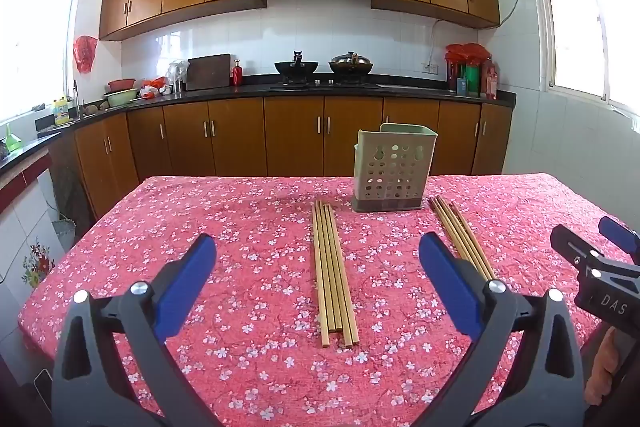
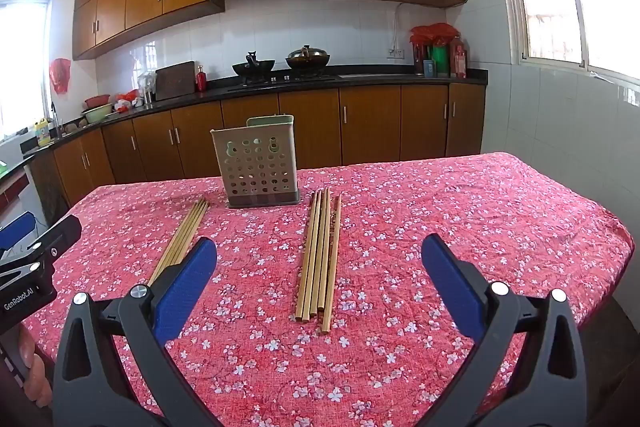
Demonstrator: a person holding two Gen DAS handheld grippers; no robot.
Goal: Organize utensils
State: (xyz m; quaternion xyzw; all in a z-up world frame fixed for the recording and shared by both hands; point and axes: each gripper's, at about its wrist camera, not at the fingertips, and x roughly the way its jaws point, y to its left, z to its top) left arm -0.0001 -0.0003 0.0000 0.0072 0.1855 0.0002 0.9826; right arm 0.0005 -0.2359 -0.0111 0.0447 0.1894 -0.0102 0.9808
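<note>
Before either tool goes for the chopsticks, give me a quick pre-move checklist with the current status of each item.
1. Left tool open, nothing between its pads: ok.
2. Right tool open, nothing between its pads: ok.
3. Left chopstick bundle flat on the tablecloth, ahead of the left tool: ok.
4. Right chopstick bundle flat, ahead of the right tool; one stick lies slightly apart: ok.
5. Perforated holder upright behind both bundles: ok.
6. Holder's inside free for the chopsticks: cannot tell.
</note>
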